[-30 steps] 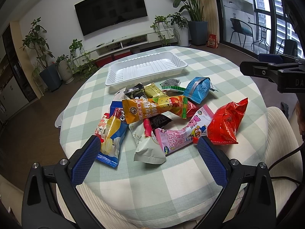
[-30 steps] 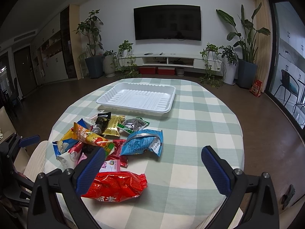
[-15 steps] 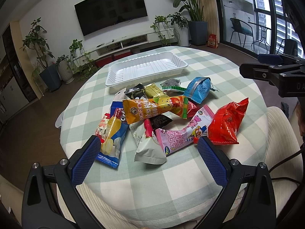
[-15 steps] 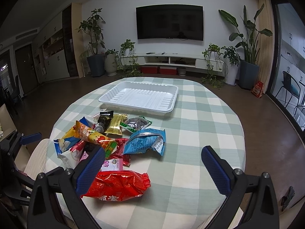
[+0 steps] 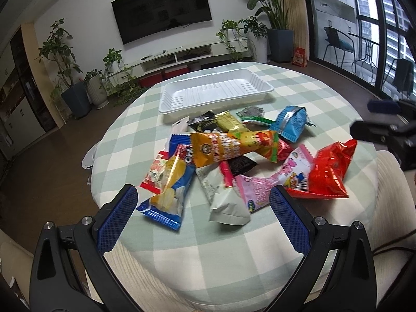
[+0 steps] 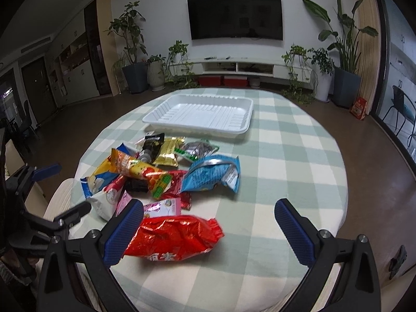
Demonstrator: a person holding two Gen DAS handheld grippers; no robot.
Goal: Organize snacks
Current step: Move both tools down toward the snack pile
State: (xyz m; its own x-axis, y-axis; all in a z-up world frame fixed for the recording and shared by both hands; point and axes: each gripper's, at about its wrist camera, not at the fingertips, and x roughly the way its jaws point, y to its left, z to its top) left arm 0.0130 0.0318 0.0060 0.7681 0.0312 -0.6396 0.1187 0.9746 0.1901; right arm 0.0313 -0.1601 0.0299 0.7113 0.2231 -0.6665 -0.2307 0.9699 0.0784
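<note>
A round table (image 6: pixel 299 161) under a green-and-white checked cloth carries a white tray (image 6: pixel 247 127) with nothing in it, and I'll place everything else from that tray. On the near side of the tray, just beside its long wall, a heap of snack packets lies loose on the cloth. Closest to the tray are a black packet (image 6: pixel 153 143), a gold packet (image 6: pixel 169 150) and a small green-edged packet (image 6: pixel 197 149). A blue bag (image 6: pixel 210 174) sits a little farther from the tray, and a long orange packet (image 5: pixel 234 148) lies across the top of the heap. Farther still from the tray come a pink packet (image 5: pixel 275 182), a pale green packet (image 5: pixel 223 197) and a blue-and-yellow chip bag (image 5: pixel 169 189). The red bag (image 6: pixel 174 236) lies farthest from the tray.

The left gripper (image 5: pixel 202 215) hangs over the table's near edge, jaws spread wide and holding nothing, with the chip bag and pale green packet just ahead between its fingers. The right gripper (image 6: pixel 208 230) is likewise spread and empty; the red bag lies just beside its left finger (image 6: pixel 122 234).
</note>
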